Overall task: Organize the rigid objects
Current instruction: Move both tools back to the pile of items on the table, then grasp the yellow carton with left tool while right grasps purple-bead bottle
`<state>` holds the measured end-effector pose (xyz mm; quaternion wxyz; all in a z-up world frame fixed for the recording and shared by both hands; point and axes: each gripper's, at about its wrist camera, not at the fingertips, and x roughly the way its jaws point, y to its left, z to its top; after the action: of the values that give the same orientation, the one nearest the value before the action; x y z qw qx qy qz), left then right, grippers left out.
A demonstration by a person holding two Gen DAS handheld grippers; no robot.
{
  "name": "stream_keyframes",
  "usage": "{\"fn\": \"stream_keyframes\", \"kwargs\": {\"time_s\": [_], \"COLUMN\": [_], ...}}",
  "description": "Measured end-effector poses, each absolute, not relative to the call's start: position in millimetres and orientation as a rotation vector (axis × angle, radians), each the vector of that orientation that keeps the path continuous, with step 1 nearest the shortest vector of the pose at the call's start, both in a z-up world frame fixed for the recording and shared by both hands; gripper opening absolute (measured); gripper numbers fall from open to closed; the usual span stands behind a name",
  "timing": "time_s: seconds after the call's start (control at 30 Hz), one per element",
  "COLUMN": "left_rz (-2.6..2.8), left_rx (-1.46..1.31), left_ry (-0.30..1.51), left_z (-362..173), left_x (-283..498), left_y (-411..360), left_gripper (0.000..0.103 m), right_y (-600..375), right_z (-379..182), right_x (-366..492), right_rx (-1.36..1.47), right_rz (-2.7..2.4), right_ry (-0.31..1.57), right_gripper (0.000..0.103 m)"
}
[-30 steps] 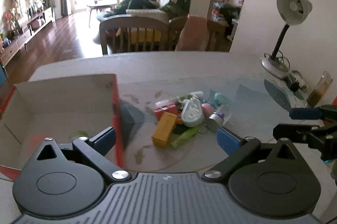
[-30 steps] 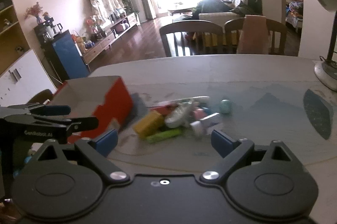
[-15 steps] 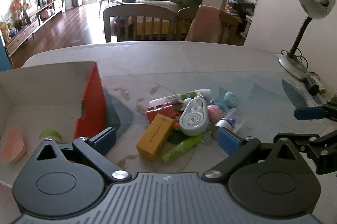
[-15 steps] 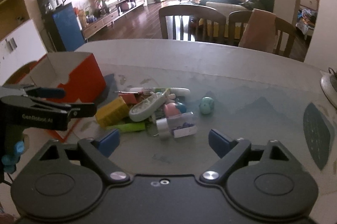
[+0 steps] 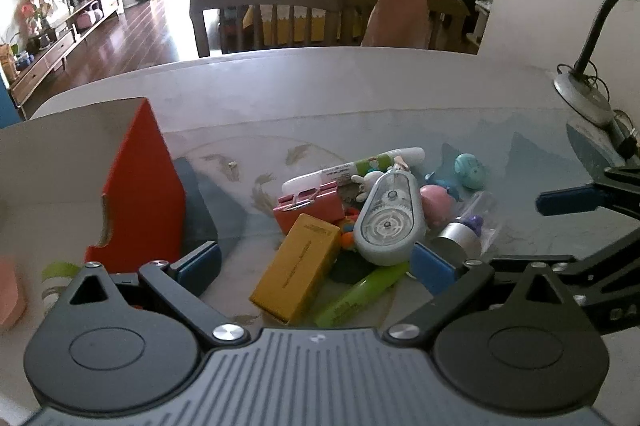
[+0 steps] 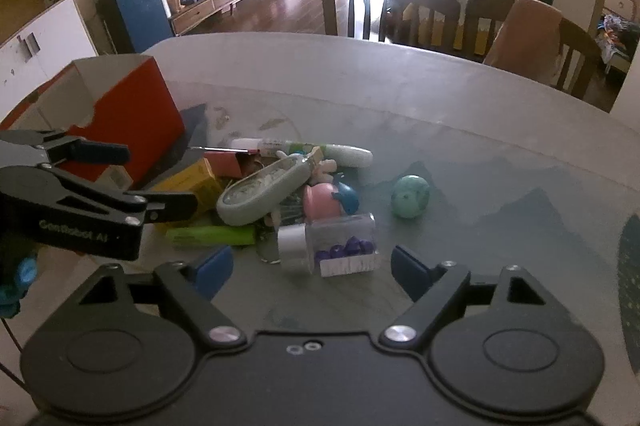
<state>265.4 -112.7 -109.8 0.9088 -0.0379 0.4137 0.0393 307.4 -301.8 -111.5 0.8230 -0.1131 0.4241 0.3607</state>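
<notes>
A round table (image 5: pixel 360 85) with a pale glassy top fills both views, with wooden chairs (image 5: pixel 264 13) behind it. On its left side stands an open cardboard box (image 5: pixel 136 185), red outside and pale inside; a pink thing (image 5: pixel 10 294) and a green scrap (image 5: pixel 60 272) lie on its floor. A desk lamp (image 5: pixel 600 25) stands at the table's right edge.

The left gripper (image 5: pixel 316 266) hangs over the near side of the pile with its jaws wide apart and nothing between the pads. The right gripper (image 6: pixel 312 266) is also wide, though its jaws have just been closing a little; a clear case lies on the table ahead, between the blue fingers, and no pad touches it.

The pile sits near the middle of the table, just right of the box. A yellow carton (image 5: pixel 298 272) leans at its near left, beside a green marker (image 5: pixel 360 294). A grey correction-tape roller (image 5: pixel 388 218) lies across the top. Behind are a red clip box (image 5: pixel 310 205) and a white tube (image 5: pixel 352 167). A pink toy (image 5: pixel 436 201) sits right of the roller. The clear case (image 6: pixel 340 246) of purple pins with a silver cap is nearest the right gripper. A teal ball (image 6: pixel 410 195) rests apart, to the right of the pile.
</notes>
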Motion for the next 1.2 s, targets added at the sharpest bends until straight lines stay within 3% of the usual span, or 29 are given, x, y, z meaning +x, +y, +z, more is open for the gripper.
{"fn": "stream_keyframes", "kwargs": {"time_s": [0.07,0.13,0.3,0.43,0.57,0.63,0.87,1.03,1.2], "left_rz": [0.092,0.094,0.108,0.114,0.112,0.105,0.082,0.066,0.064], "left_rx": [-0.080,-0.090,-0.097,-0.103,-0.107,-0.113,-0.109,-0.117,-0.104], "left_ry": [0.859,0.873,0.899,0.921,0.932,0.944,0.941,0.941,0.943], "left_z": [-112,-116,-124,-130,-136,-138,-140,-140,-138], "left_x": [269,273,278,282,286,287,286,287,284], "left_y": [-113,-111,-105,-101,-98,-97,-99,-98,-101], "left_gripper": [0.098,0.085,0.081,0.069,0.066,0.056,0.048,0.031,0.029], "right_y": [-299,-296,-294,-290,-288,-288,-287,-287,-288], "right_z": [-115,-119,-126,-132,-137,-140,-142,-139,-135], "right_x": [311,314,322,322,325,325,320,316,311], "right_rx": [-0.250,-0.262,-0.271,-0.278,-0.283,-0.288,-0.299,-0.308,-0.306], "right_rz": [0.776,0.785,0.797,0.802,0.801,0.796,0.784,0.771,0.762], "right_ry": [0.908,0.912,0.930,0.937,0.941,0.946,0.946,0.940,0.936], "right_gripper": [0.083,0.083,0.082,0.082,0.079,0.076,0.068,0.068,0.068]}}
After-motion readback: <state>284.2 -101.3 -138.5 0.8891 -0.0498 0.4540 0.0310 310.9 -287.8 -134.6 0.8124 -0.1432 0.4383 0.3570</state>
